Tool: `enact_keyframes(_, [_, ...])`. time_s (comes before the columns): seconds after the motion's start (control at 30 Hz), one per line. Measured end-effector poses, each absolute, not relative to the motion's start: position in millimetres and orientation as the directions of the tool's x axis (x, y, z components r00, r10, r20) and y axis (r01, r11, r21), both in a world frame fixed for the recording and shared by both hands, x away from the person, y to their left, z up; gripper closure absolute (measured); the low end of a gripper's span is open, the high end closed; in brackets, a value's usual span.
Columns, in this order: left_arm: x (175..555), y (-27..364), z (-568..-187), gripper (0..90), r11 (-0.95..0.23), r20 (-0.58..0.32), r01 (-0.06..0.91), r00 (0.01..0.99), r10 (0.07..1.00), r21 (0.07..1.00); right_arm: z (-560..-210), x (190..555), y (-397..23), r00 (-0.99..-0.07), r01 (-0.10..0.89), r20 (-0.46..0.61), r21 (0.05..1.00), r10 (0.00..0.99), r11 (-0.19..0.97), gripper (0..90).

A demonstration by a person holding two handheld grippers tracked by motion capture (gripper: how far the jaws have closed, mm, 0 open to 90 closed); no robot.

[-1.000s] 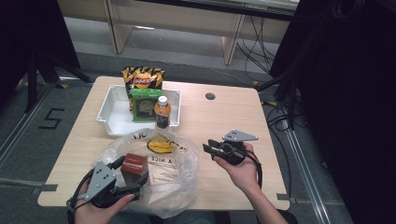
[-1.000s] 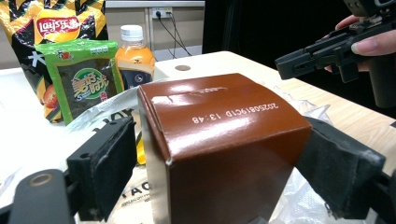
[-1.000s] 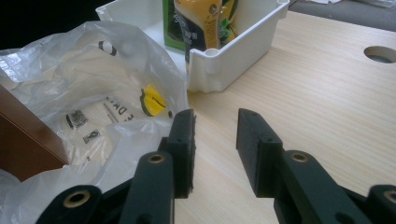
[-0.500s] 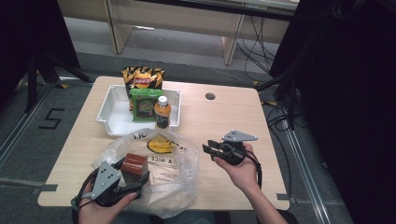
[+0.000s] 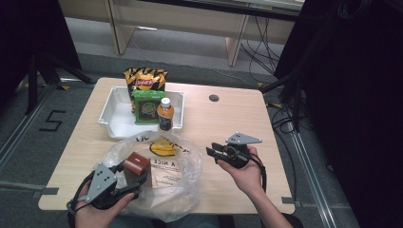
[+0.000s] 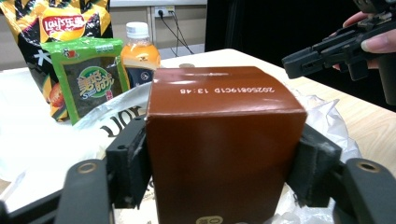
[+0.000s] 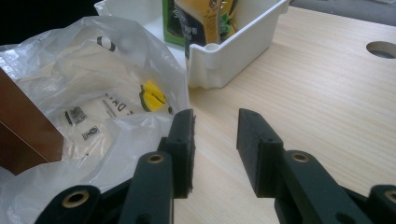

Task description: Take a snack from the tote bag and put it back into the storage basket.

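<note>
**Kid:** Wooden desk (image 5: 228, 118), dark room all round it. What is the left gripper (image 6: 219, 172) doing?

**Helper:** Its jaws have just been closing on the brown box (image 6: 222, 140). In the left gripper view the pads sit flat against both sides of the box, so it is pinched.

**Kid:** Where is the box?

**Helper:** Near the front left corner of the desk, standing in the clear bag (image 5: 185, 190).

**Kid:** Is it hard to hold?

**Helper:** I don't think so. It looks like stiff card with flat sides, so the pads get a good bite. It may be smooth and a bit slick. Squeeze too hard and the card could dent. I guess it is light, but I cannot tell what is inside.

**Kid:** Where is the best place to grab?

**Helper:** On the two flat side walls, about halfway up, as now.

**Kid:** Which way does it point?

**Helper:** It stands upright, long side up and down. The printed top faces up.

**Kid:** And the right gripper (image 7: 215, 135)?

**Helper:** Jaws partly spread, nothing between them. It hangs over bare desk, right of the bag, pointing at it.

**Kid:** What's behind?

**Helper:** A white tray (image 5: 110, 124) near the back edge, with snacks and a bottle (image 5: 165, 114).
</note>
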State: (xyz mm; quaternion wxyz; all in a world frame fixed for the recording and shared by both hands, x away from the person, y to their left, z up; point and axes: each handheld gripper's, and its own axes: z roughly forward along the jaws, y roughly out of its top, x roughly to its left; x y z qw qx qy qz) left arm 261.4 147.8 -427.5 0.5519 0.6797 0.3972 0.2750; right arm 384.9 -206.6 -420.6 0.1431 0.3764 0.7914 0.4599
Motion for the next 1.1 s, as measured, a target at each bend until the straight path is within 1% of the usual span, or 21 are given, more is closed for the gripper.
enact_keyframes(0.1, [263.1, 151.0, -428.6, 34.0, -0.066, -0.074, 0.235, 0.538, 0.839, 0.970, -420.7, 384.7, -206.4, -0.677, 0.472, 0.131, 0.832, 0.724, 0.291, 67.4])
enact_keyframes(0.3, [265.0, 152.3, -429.5, 33.9, -0.061, -0.078, 0.236, 0.540, 0.838, 0.970, -422.4, 385.4, -205.5, -0.677, 0.461, 0.128, 0.841, 0.725, 0.283, 67.0])
enact_keyframes(0.33, [265.6, 152.3, -429.7, 34.2, -0.061, -0.078, 0.235, 0.539, 0.839, 0.970, -421.2, 384.2, -205.7, -0.676, 0.483, 0.140, 0.825, 0.724, 0.291, 66.9])
enact_keyframes(0.37, [265.9, 152.3, -429.8, 34.2, -0.060, -0.078, 0.234, 0.539, 0.838, 0.970, -421.2, 384.2, -205.7, -0.676, 0.483, 0.140, 0.825, 0.724, 0.291, 66.9])
enact_keyframes(0.47, [266.5, 153.0, -429.6, 36.0, -0.057, -0.080, 0.232, 0.540, 0.838, 0.971, -421.1, 384.4, -206.6, -0.675, 0.474, 0.135, 0.833, 0.726, 0.286, 66.8])
enact_keyframes(0.5, [266.3, 154.3, -429.3, 36.2, -0.053, -0.085, 0.237, 0.539, 0.838, 0.970, -421.9, 386.5, -208.1, -0.683, 0.450, 0.112, 0.842, 0.721, 0.296, 66.9])
enact_keyframes(0.57, [267.0, 154.8, -429.6, 36.5, -0.047, -0.089, 0.231, 0.543, 0.835, 0.972, -421.0, 384.8, -208.0, -0.672, 0.469, 0.122, 0.834, 0.730, 0.293, 66.8])
enact_keyframes(0.73, [266.9, 157.6, -428.4, 36.7, -0.042, -0.099, 0.243, 0.539, 0.836, 0.969, -422.4, 386.3, -208.7, -0.682, 0.449, 0.099, 0.839, 0.725, 0.308, 66.4])
enact_keyframes(0.8, [267.0, 157.9, -427.9, 36.8, -0.041, -0.098, 0.239, 0.542, 0.835, 0.970, -422.1, 385.8, -207.9, -0.679, 0.463, 0.116, 0.834, 0.724, 0.301, 66.2])
enact_keyframes(1.1, [266.1, 159.1, -421.6, 37.0, -0.031, -0.095, 0.213, 0.554, 0.827, 0.977, -423.1, 386.7, -208.7, -0.678, 0.441, 0.092, 0.844, 0.729, 0.304, 66.0])
